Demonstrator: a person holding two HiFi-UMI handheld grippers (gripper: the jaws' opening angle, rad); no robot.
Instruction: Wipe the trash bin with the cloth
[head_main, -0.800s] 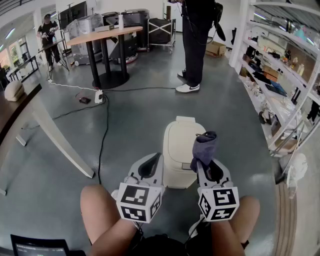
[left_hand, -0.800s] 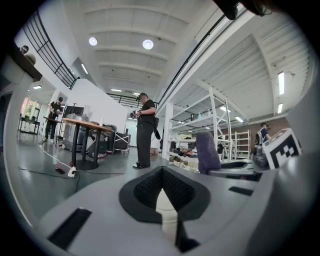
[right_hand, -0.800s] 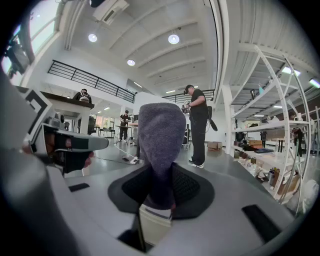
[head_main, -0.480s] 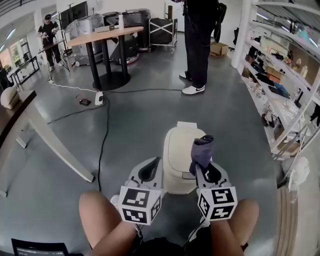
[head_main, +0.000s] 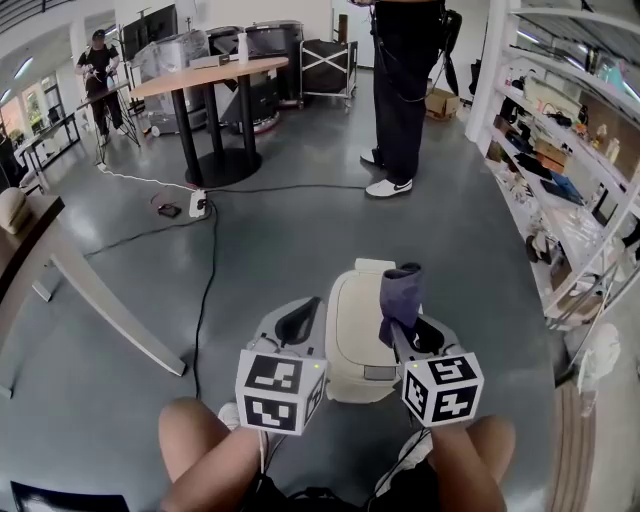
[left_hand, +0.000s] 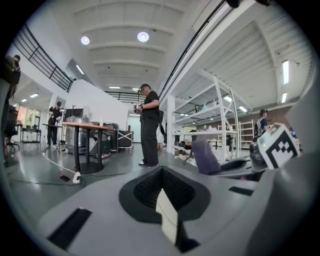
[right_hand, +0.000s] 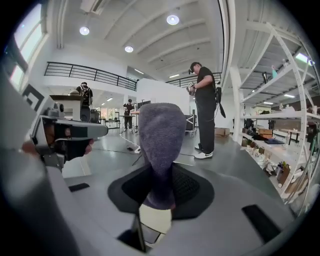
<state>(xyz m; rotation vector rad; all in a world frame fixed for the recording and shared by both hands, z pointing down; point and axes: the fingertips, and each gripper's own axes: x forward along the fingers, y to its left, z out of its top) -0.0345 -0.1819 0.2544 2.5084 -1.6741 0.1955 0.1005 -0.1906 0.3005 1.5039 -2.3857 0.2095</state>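
Nearest: the person's bare knees (head_main: 205, 455), just before the trash bin (head_main: 352, 310).

- Left gripper (head_main: 300, 322) (left_hand: 162, 192): at the bin's left side. Jaws are together with nothing between them.
- Right gripper (head_main: 405, 328) (right_hand: 157, 192): at the bin's right side. Jaws are clamped on the lower end of the cloth (head_main: 400, 293) (right_hand: 160, 145).
- Cloth: purple-grey, standing upright out of the jaws over the bin's right edge. Contact with the lid cannot be told.
- Trash bin: cream, lid closed, standing on the grey floor (head_main: 280, 250) between the two grippers.

Beyond the bin:
- Black cable (head_main: 208, 270) and white power strip (head_main: 198, 203), to the far left.
- Shelving (head_main: 560, 160), to the right.
- Standing person in black (head_main: 400, 90), straight behind.
- Round table (head_main: 210, 72), behind and to the left.
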